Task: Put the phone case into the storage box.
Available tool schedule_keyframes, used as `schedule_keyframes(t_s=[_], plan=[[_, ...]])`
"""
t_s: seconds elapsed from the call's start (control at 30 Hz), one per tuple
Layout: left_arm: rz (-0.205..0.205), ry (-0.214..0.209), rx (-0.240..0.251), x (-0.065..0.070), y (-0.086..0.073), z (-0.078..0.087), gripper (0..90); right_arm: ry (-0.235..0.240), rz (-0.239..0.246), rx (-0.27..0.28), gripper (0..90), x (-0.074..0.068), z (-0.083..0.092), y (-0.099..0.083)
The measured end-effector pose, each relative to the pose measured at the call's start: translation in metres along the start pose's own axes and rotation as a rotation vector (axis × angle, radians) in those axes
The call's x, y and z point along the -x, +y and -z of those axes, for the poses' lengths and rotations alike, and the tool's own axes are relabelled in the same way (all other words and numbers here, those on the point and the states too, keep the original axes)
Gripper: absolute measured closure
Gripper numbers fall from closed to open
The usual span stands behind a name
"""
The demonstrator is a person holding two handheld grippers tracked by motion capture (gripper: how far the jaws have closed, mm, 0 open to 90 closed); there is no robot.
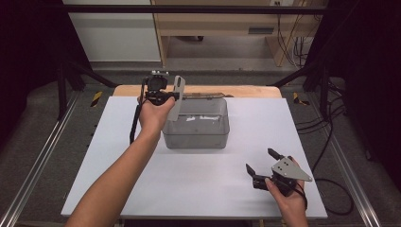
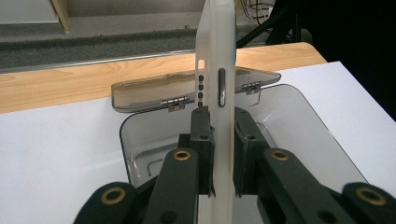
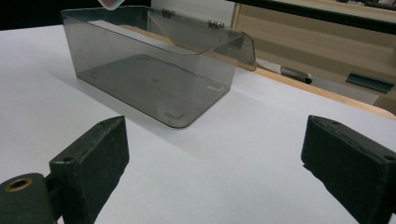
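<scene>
Your left gripper (image 1: 166, 96) holds the phone case (image 1: 177, 97) above the box (image 1: 196, 137) at frame centre; your right gripper (image 1: 262, 165) sits lower right.

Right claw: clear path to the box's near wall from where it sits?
Probably yes. The right claw is open and holds nothing, and bare white table lies between it and the smoky box. The left claw holds the phone case above the box.

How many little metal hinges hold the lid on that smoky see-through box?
2. Both sit along the back edge of the box, joining its open lid: the left hinge and the right hinge, either side of the held white case.
</scene>
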State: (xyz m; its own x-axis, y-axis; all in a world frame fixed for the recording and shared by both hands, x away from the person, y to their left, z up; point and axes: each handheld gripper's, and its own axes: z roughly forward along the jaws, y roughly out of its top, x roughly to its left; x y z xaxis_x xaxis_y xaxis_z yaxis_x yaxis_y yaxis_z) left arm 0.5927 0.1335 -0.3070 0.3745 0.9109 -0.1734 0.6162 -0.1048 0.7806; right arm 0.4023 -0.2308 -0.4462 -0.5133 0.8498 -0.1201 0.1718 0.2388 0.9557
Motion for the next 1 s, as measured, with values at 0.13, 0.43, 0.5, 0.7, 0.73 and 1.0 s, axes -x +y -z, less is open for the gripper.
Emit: schedule_keyframes(t_s=[0.13, 0.43, 0.5, 0.7, 0.73, 1.0], plan=[[0.0, 0.001, -0.005, 0.0, 0.0, -0.001, 80.6, 0.001, 0.001, -0.001, 7.9, 0.0, 0.0, 0.0], [-0.003, 0.002, -0.028, -0.004, -0.001, -0.004, 80.6, 0.003, 0.003, -0.003, 8.0, 0.0, 0.0, 0.0], [0.003, 0.001, -0.023, -0.005, -0.002, -0.005, 80.6, 0.005, 0.005, -0.005, 7.9, -0.001, -0.001, 0.0], [0.02, -0.002, -0.034, -0.008, -0.006, -0.009, 80.6, 0.009, 0.01, -0.008, 8.0, -0.001, -0.002, -0.001], [0.021, -0.001, -0.036, -0.008, -0.007, -0.009, 80.6, 0.01, 0.01, -0.007, 7.9, -0.001, -0.002, -0.001], [0.032, 0.0, -0.052, -0.01, -0.01, -0.013, 80.6, 0.011, 0.012, -0.004, 7.9, -0.001, -0.002, 0.0]])
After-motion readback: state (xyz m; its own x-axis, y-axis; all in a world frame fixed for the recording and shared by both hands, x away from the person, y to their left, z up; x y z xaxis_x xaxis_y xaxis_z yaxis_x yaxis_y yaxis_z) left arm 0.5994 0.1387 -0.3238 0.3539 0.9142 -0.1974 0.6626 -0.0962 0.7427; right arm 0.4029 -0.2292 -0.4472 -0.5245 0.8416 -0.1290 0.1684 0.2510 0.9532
